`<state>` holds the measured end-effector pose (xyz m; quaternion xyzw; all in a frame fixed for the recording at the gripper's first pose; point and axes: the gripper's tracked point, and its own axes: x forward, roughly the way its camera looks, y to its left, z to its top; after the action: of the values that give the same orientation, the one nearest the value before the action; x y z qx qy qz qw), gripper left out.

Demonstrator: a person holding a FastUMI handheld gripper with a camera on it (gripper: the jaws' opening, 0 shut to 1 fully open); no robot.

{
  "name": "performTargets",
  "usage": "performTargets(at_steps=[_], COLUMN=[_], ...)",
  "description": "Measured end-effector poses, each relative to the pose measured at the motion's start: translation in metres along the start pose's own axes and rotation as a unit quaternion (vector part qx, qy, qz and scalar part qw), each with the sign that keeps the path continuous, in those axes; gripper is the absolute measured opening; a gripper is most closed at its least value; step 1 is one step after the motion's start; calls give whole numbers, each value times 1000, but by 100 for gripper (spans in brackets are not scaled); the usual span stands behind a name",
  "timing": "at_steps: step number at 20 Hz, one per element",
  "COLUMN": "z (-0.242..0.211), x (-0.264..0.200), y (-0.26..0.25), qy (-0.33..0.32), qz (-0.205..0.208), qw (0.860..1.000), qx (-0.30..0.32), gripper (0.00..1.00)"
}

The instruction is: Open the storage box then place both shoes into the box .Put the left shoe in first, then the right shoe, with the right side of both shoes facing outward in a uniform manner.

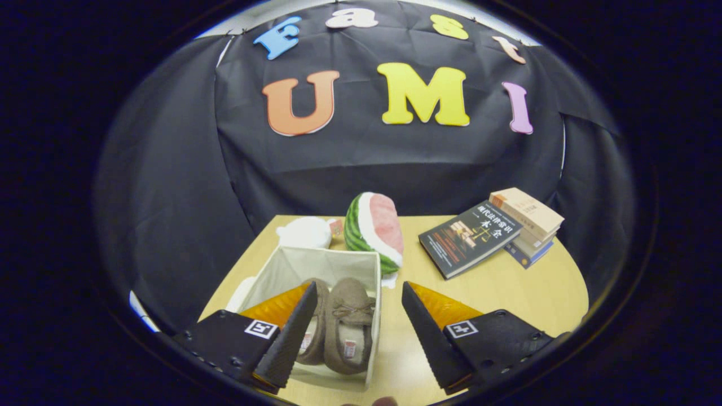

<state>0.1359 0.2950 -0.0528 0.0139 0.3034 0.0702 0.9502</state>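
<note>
Shoes (338, 324) are both sitting side by side in the open storage box (316, 265); gripper (355, 332) is hovering above, fingers spread, holding nothing — placement looks done.

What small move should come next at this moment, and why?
Probably lift the hand-held gripper up and back from the open white fabric storage box. Both brown fuzzy slippers already lie side by side inside it, and the open fingers hold nothing, so placing looks done, though I cannot confirm which sides face outward.
</note>
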Motion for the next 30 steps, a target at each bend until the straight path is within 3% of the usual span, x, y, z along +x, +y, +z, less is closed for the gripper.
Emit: performTargets(at_steps=[7,15,20,30], z=[36,4,-34,-66], x=[-87,-188,-209,-193], y=[-57,-121,-127,-138], qy=[-165,-283,-290,-272], qz=[-10,-36,-36,-42], qw=[986,958,956,961], qx=[-25,-21,-24,12], gripper=[96,95,95,96])
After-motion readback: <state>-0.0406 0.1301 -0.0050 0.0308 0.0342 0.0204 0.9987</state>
